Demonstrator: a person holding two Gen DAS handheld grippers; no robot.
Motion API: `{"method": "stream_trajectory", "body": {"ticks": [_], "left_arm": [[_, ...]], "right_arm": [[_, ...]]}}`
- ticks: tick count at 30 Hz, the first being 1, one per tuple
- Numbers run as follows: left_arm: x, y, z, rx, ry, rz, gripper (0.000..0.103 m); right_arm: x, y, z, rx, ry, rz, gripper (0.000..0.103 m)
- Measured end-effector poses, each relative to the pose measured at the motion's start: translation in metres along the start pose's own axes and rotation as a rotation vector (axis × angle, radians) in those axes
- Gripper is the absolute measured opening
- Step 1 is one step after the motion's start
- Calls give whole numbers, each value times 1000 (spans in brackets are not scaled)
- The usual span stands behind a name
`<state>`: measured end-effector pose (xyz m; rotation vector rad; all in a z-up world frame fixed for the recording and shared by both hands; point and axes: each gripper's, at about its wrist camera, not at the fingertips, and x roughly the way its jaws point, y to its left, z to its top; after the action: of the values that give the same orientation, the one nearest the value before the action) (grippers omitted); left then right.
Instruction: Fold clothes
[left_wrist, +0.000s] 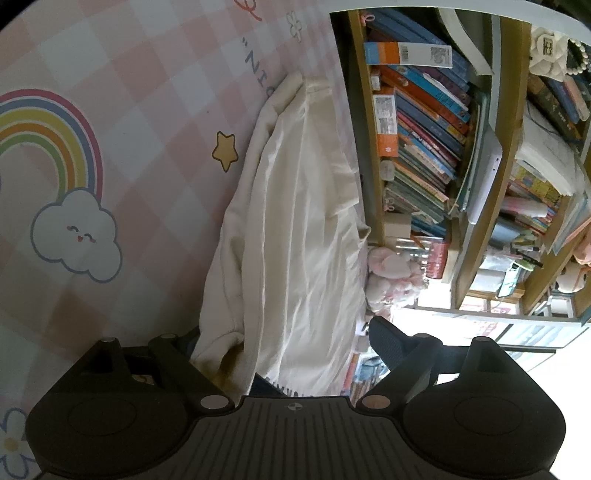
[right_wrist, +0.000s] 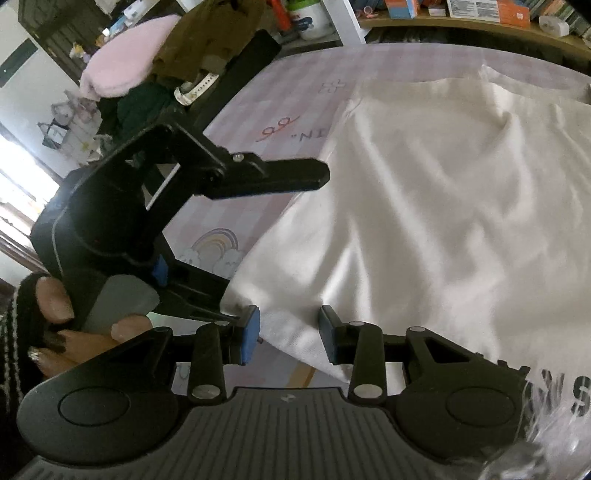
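My right gripper (right_wrist: 290, 334) points steeply down at the near hem of the shirt (right_wrist: 424, 206). Its blue pads (right_wrist: 249, 334) stand apart with hem cloth lying in the gap; neither pad presses on the fabric that I can see, so I log it as released, partly spread.

My left gripper (right_wrist: 236, 236) shows in the right wrist view at the shirt's left edge, held by a hand (right_wrist: 62, 321) in a dark striped sleeve. Upper finger (right_wrist: 291, 173) is well above the lower one, which sits at the shirt's corner: jaws wide, released. In the left wrist view one finger (left_wrist: 388, 341) shows beside the shirt (left_wrist: 295, 229); the other is hidden behind cloth. Whether it touches the fabric I cannot tell.

Shirt: cream-white, spread flat with shallow wrinkles on the pink checked mat (left_wrist: 129, 110). One long side lies folded over itself. Dark lettering at the hem near the right gripper.

Mat prints: rainbow (left_wrist: 48, 140), cloud (left_wrist: 77, 236), star (left_wrist: 224, 149). Bookshelf (left_wrist: 436, 140) directly beyond the shirt's far edge, packed with books.
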<state>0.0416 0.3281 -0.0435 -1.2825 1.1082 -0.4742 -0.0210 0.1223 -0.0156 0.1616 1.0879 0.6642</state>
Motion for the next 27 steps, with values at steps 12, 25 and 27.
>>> {"method": "stream_trajectory", "body": {"ticks": [12,25,27], "left_arm": [[3,-5,-2,31,13,53,87],[-6,-9,-4,78,-40,169,49],[-5,-7,-5,87,-37,192,34]], "right_arm": [[-61,-54,19,159,-102,-156,52],[-52,-86,86,136,-75,-530,85],[-39,-81,99,119,-58,-567,85]]}}
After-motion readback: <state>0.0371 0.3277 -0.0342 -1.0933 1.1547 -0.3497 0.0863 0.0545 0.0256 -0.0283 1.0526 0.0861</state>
